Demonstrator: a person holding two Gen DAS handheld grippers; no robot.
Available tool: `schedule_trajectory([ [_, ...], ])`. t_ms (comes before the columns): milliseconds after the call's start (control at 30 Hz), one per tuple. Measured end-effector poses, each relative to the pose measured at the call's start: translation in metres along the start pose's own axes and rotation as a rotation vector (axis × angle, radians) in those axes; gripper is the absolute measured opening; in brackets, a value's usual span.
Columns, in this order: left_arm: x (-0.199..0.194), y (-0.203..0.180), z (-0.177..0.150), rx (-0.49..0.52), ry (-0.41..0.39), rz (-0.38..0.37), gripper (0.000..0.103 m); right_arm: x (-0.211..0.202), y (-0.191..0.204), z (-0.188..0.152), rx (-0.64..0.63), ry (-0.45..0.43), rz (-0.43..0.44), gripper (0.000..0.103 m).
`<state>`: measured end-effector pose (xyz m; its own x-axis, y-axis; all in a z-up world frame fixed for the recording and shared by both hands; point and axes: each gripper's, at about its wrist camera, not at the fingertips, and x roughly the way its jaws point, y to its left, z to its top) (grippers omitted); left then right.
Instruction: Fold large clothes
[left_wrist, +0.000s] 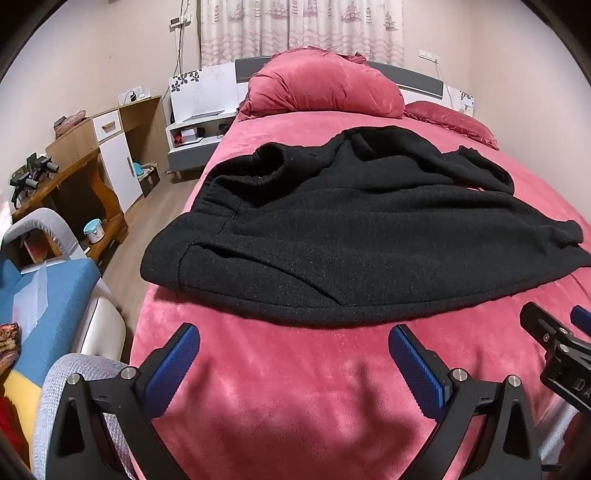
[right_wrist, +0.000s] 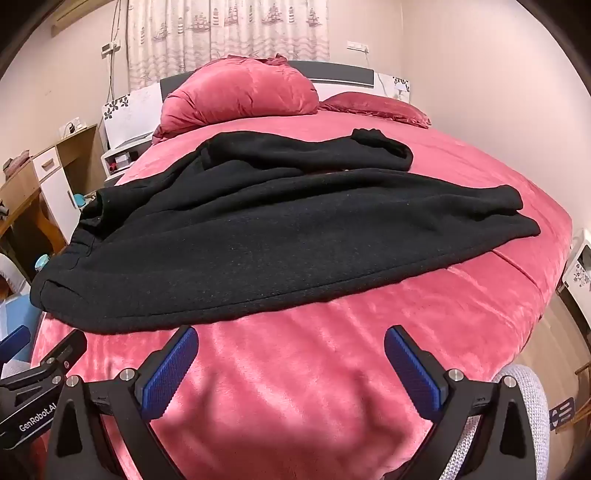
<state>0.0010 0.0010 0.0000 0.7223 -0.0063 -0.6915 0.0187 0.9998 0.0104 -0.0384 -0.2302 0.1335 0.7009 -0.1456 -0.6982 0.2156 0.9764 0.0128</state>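
The black garment (left_wrist: 369, 236) lies spread and rumpled across the middle of the bed (left_wrist: 295, 387), on its pink cover, short of the pillows (left_wrist: 325, 88). The left gripper (left_wrist: 293, 354) and right gripper (right_wrist: 290, 356) hover side by side above the near part of the bed, jaws wide apart and empty, clear of the garment's near hem.

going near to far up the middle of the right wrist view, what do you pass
right gripper, open → bare pink bedspread → black garment → big pink pillow → dark headboard → patterned curtain
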Motion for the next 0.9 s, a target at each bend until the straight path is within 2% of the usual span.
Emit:
schedule_trajectory([
  [267,0.009,-0.003,0.001,0.016,0.038,0.014,0.103,0.003,-0.002,-0.003,0.033,0.02,0.014,0.103],
  [900,0.015,0.002,-0.004,0.007,0.064,0.001,0.103,0.016,-0.007,-0.006,0.045,0.046,0.019,0.103],
])
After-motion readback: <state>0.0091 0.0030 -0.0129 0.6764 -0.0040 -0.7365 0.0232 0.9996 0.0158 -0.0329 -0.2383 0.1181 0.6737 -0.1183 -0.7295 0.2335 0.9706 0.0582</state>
